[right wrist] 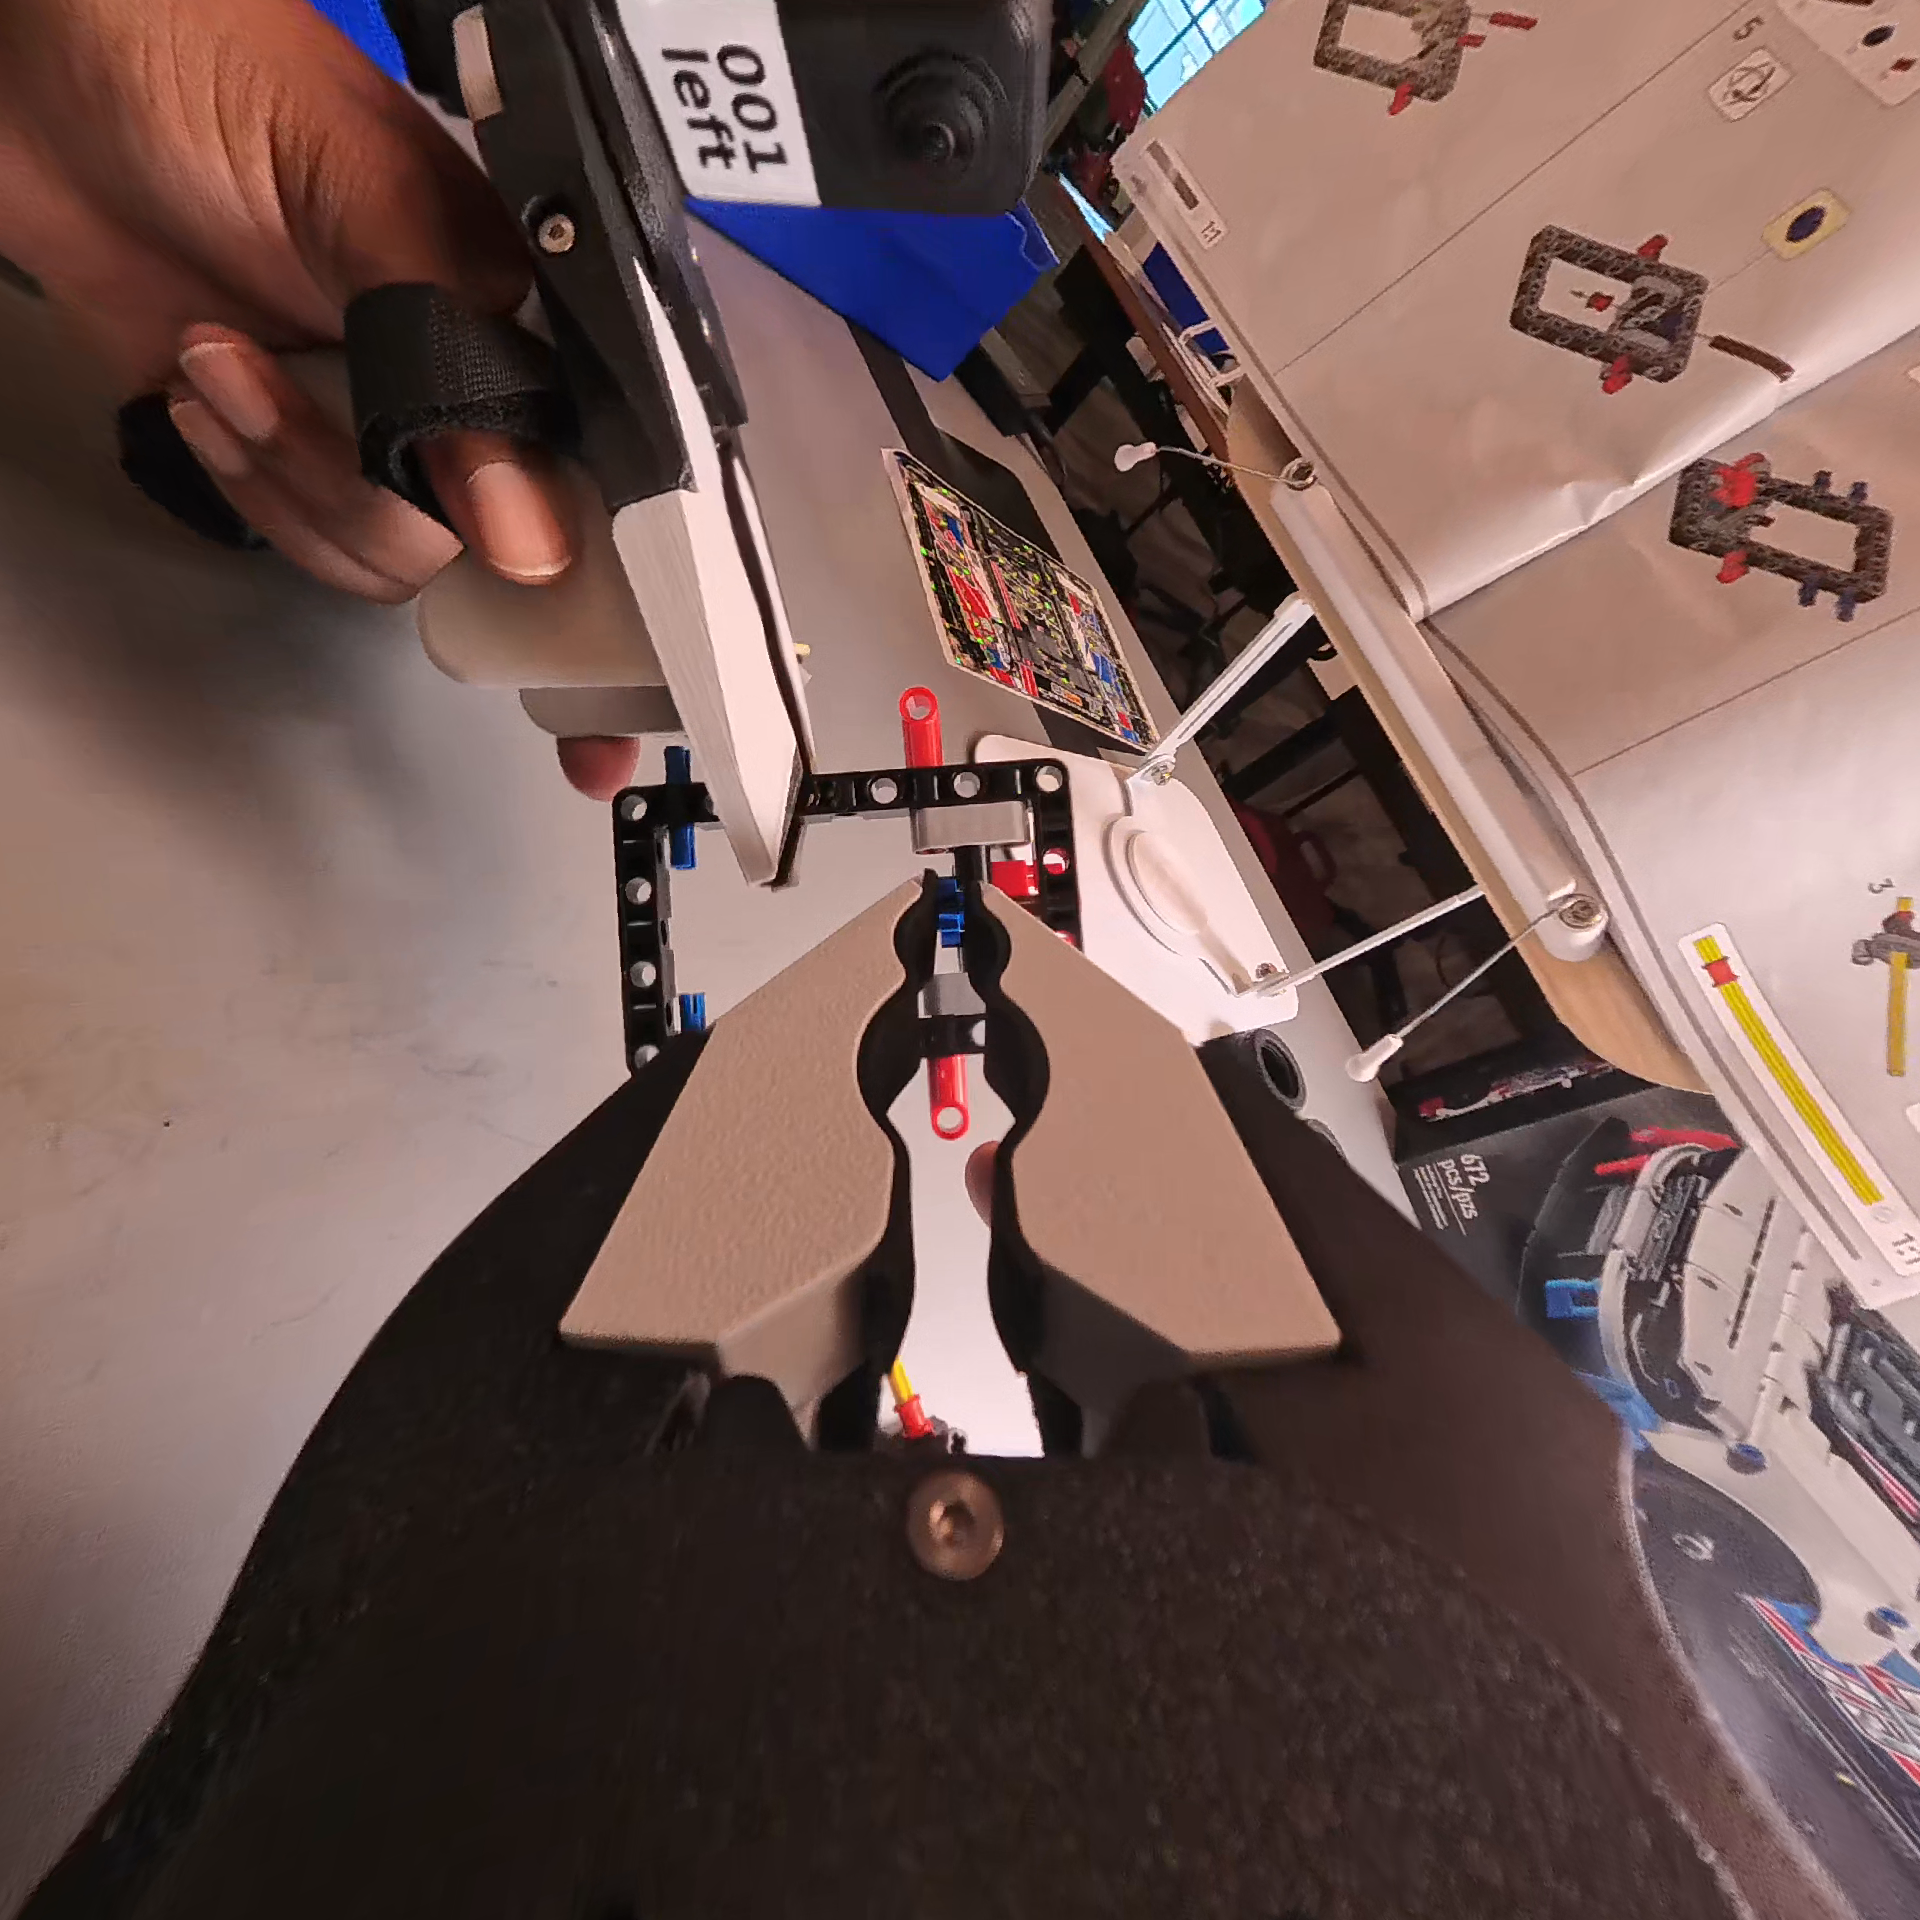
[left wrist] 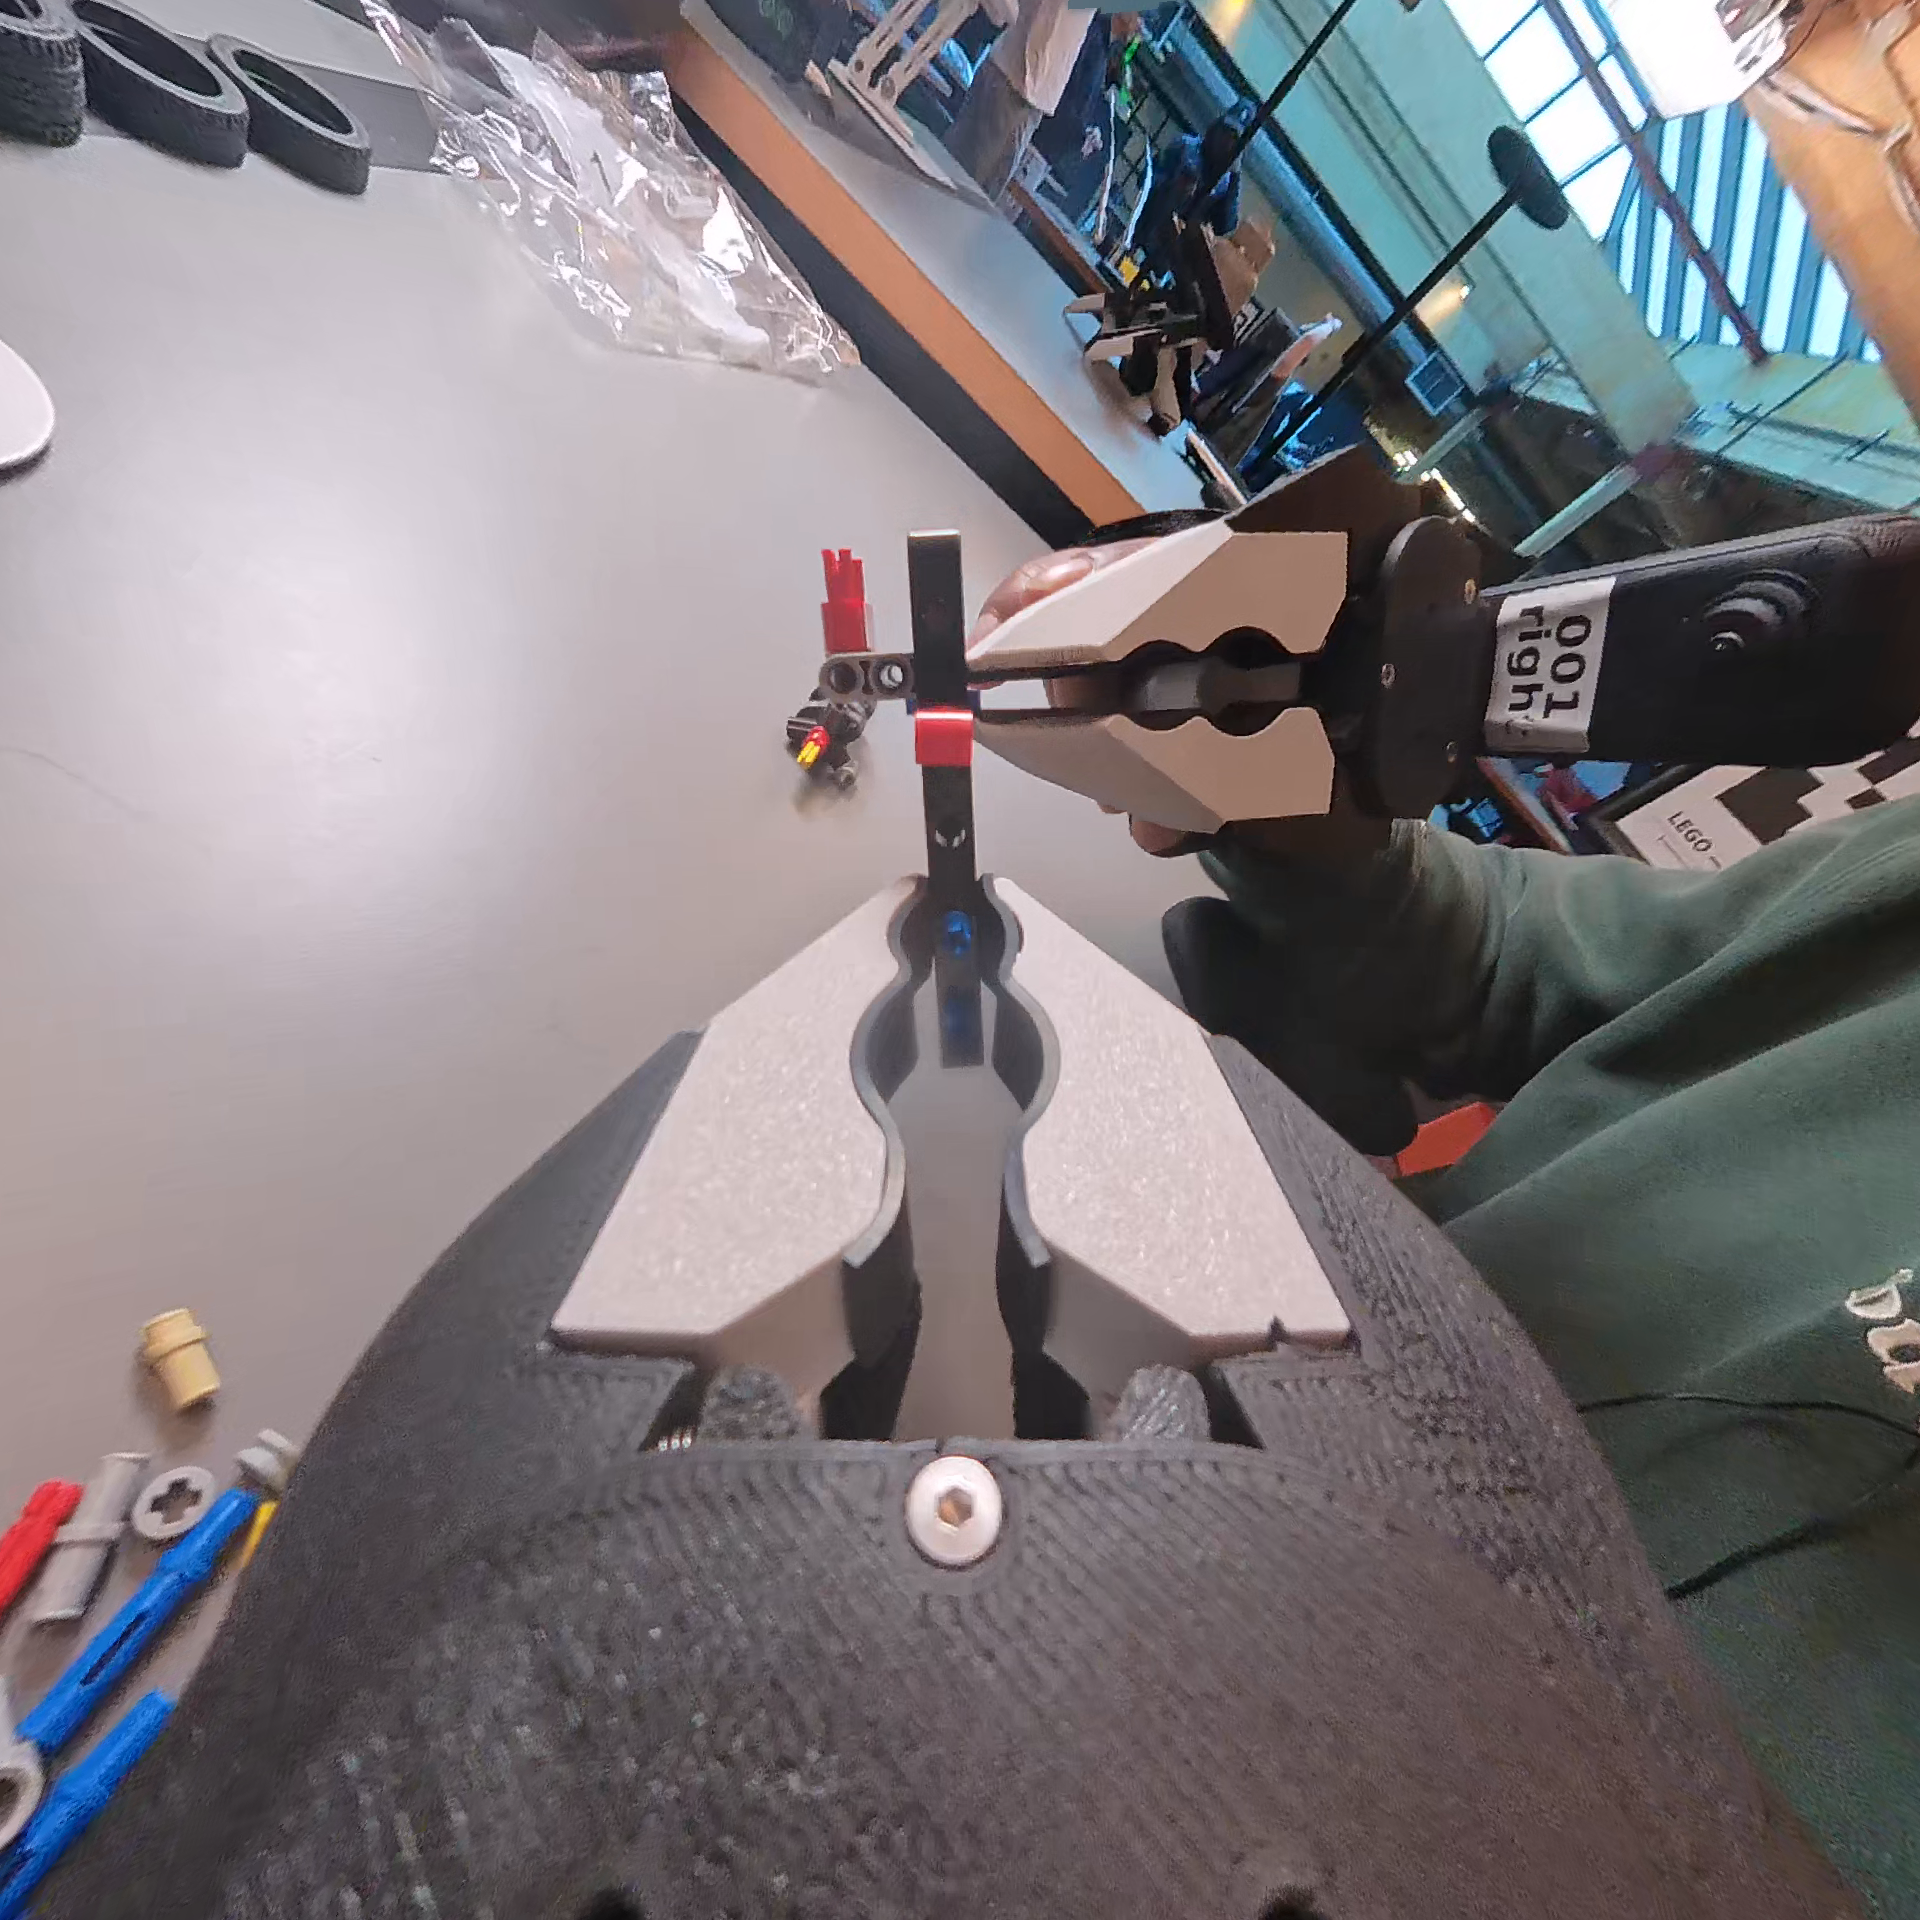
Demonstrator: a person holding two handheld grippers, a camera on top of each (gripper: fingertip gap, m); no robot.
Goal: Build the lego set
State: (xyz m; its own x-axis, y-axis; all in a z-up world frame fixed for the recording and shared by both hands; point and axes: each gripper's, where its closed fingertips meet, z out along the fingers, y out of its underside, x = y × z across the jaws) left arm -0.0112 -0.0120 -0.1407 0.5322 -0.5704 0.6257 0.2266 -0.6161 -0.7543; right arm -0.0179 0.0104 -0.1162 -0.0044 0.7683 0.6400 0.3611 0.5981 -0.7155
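Observation:
A black rectangular lego frame carries red pins, blue pins and a grey connector inside its top beam. My left gripper is shut on the frame, seen edge-on and held upright above the table; it also shows in the right wrist view, clamped on the top beam. My right gripper is shut on a small piece with a blue part and a black axle, set against the grey connector. In the left wrist view it comes from the right, level with a grey beam and red connector.
Loose parts lie at the lower left: blue axles, a tan pin, and small parts under the frame. An empty plastic bag and black tyres lie behind. An instruction booklet on a stand, sticker sheet and lego box stand to the right. Only a small space, under 4 cm, lies between the two pairs of fingers.

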